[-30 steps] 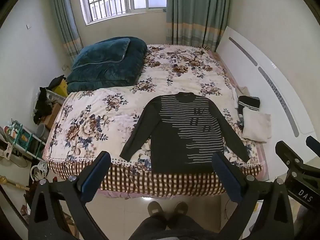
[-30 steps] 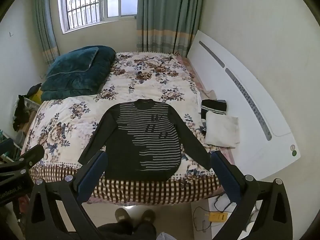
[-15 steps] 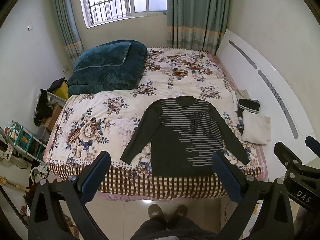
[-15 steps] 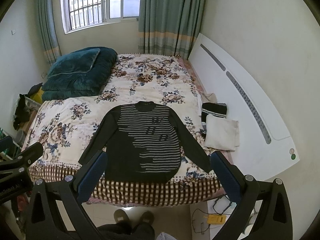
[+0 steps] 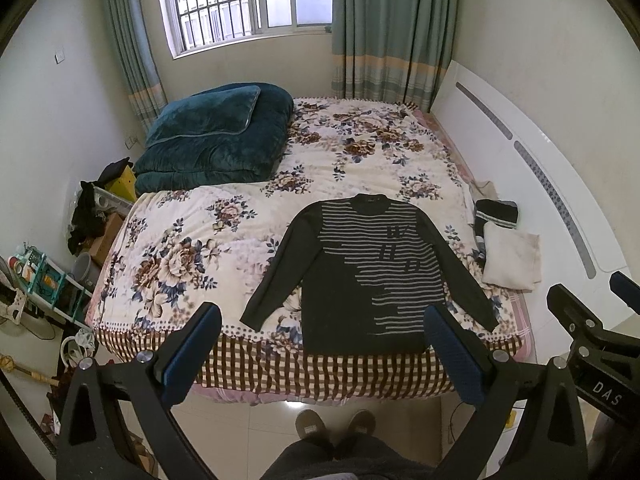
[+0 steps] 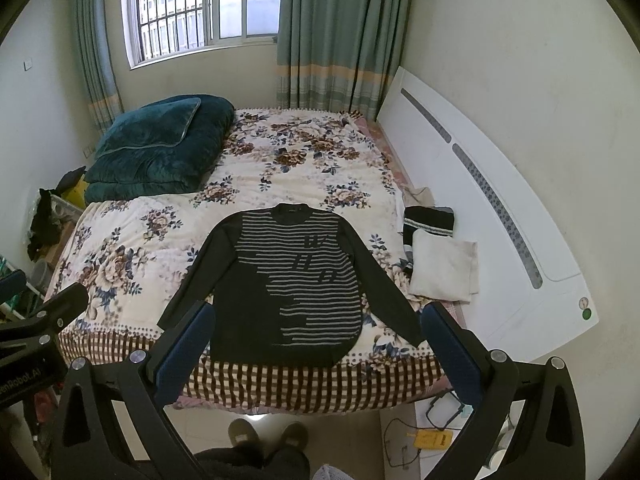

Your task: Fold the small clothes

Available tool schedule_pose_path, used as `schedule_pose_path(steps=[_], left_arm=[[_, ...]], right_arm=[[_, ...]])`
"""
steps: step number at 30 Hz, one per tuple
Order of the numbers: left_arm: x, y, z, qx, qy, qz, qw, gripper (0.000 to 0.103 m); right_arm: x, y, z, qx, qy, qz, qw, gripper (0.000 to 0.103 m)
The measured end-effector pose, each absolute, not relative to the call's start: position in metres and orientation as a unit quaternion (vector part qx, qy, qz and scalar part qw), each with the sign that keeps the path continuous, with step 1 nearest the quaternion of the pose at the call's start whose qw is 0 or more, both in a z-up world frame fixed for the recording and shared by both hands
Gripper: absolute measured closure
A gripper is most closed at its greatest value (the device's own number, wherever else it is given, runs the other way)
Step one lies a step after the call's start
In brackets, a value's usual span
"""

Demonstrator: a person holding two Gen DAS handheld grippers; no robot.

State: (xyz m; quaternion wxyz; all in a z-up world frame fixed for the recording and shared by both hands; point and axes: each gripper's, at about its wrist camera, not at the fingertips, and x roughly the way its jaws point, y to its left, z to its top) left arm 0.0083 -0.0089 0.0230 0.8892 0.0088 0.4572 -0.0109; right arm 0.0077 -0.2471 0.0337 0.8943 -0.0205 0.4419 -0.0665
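Now sweater [image 5: 372,276] lies flat at near edge of bed [image 5: 192,248], sleeves spread, untouched. Left gripper [image 5: 320,356] and right gripper [image 6: 316,354] both released, empty, well above bed. Advice: lower together, pinch one sleeve at cuff and shoulder, fold inward without wrinkling body.

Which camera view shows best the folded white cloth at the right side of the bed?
The right wrist view: the white cloth lies nearer the centre and less distorted. The left wrist view shows it too, closer to the edge.
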Motion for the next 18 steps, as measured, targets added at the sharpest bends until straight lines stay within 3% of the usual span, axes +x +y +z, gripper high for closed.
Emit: schedule_pose_path(steps=[18], left_arm=[[0.0146,-0.0136,0.0269,0.01,0.456,-0.012,0.89,0.0]], right_arm=[[0.0063,-0.2444,0.0366,-0.021,0.44,-0.067,0.896,0.0]])
